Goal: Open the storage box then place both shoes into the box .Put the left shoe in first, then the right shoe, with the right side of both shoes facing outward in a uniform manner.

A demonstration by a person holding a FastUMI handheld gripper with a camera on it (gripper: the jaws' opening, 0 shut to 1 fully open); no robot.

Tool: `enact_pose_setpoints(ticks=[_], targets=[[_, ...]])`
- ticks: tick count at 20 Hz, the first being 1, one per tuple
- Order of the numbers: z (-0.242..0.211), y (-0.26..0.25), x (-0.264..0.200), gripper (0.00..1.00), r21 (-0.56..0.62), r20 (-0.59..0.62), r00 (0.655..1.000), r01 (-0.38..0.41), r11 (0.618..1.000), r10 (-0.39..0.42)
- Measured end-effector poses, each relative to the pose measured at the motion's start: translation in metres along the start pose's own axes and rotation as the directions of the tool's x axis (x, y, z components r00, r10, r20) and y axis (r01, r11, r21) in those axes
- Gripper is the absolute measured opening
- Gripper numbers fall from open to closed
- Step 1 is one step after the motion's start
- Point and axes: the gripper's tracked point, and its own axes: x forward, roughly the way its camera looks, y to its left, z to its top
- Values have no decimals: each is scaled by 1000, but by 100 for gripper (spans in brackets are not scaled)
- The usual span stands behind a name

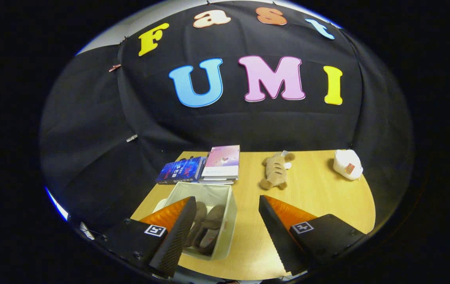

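Both shoes (205, 230) lay in the open storage box (228, 221); gripper (226, 232) hovered above, fingers wide apart, holding nothing.
Box sat on the table (319, 197) just ahead of the left finger, books (209, 167) beyond it. Task looked near done; best move judged a straight lift clear, not clipping the box wall.

Matt cloth storage box (230, 221) holds suede-like shoes (209, 232) on a smooth wood-look table (319, 197).

Both shoes (205, 228) are seen inside the open storage box (230, 221) near the worktop's (311, 201) left edge; the claw (226, 205) is held spread, empty.
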Motion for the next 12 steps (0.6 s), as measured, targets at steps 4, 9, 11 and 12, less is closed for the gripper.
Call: enact_pose_setpoints(ticks=[4, 9, 11, 12], targets=[[36, -76, -34, 99, -81, 124, 989, 91, 993, -81], [65, -151, -76, 99, -145, 298, 946, 180, 973, -130], [67, -168, -89, 99, -156, 342, 932, 184, 970, -122], [65, -172, -94, 99, -156, 353, 929, 176, 972, -111]])
